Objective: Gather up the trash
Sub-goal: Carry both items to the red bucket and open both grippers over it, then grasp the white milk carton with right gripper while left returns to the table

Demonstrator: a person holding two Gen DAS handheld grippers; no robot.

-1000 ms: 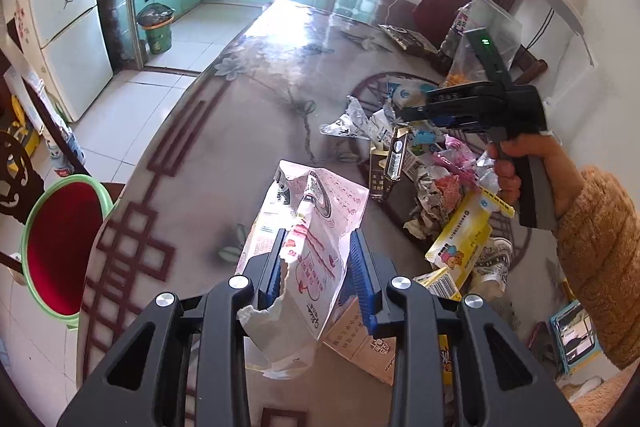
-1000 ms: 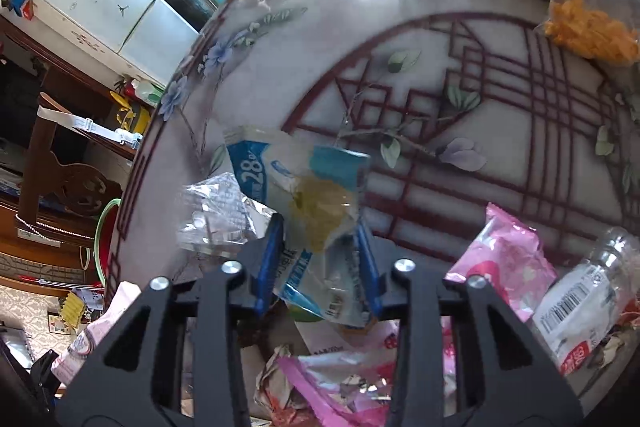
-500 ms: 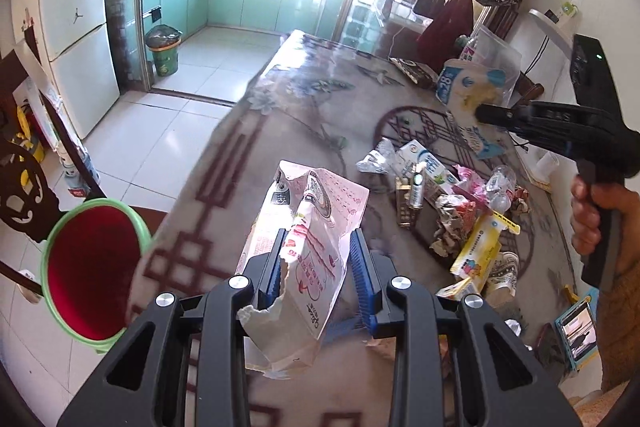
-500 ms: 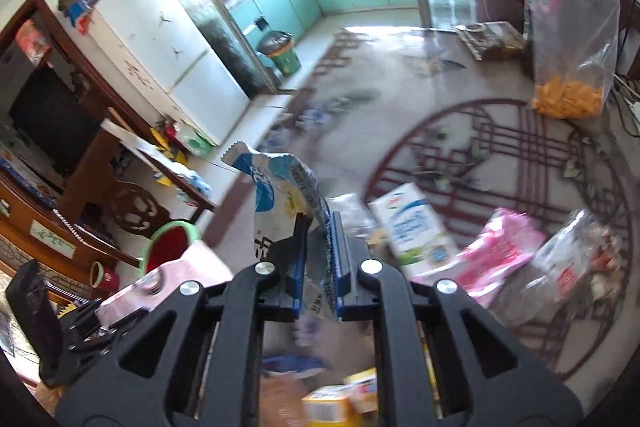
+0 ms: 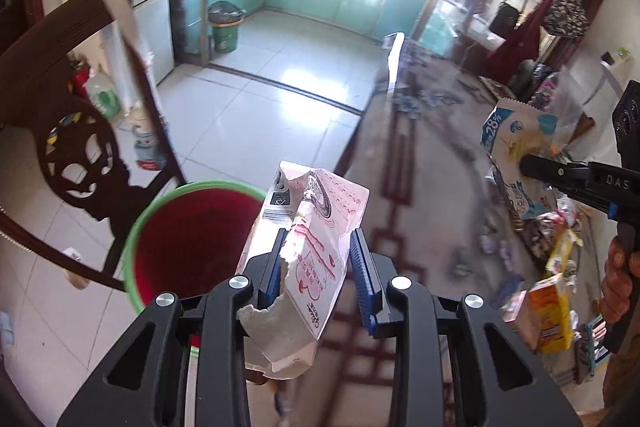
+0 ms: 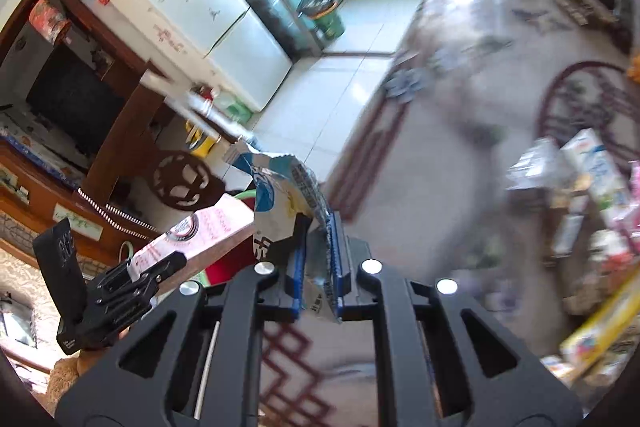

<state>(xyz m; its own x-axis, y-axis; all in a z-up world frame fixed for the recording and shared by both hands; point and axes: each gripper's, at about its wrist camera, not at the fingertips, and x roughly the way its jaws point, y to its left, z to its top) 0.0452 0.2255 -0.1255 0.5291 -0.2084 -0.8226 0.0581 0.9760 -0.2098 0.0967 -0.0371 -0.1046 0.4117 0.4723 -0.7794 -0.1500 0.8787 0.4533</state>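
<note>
- Red inside with a green rim, the waste bucket [image 5: 188, 239] stands on the tiled floor beside the desk [image 5: 420, 187], lower left in the left wrist view.
- The left hand-held gripper [image 5: 316, 263] is clamped on a torn pink-and-white snack bag [image 5: 312, 239], which hangs over the desk's edge just beside the bucket's rim.
- To do this step well, I judge the bag should be carried fully over the red opening before the jaws part, so it drops in instead of catching the rim.
- To the right, the right hand-held gripper [image 6: 318, 263] is pinched tight on a blue-and-white wrapper [image 6: 280, 195], held in the air above the desk.
- Remaining trash [image 5: 552, 267], cartons and wrappers, lies heaped on the desk's right side.
- Compared with one second ago, both bags have swung leftward from above the heap toward the bucket, which now looms far larger.
</note>
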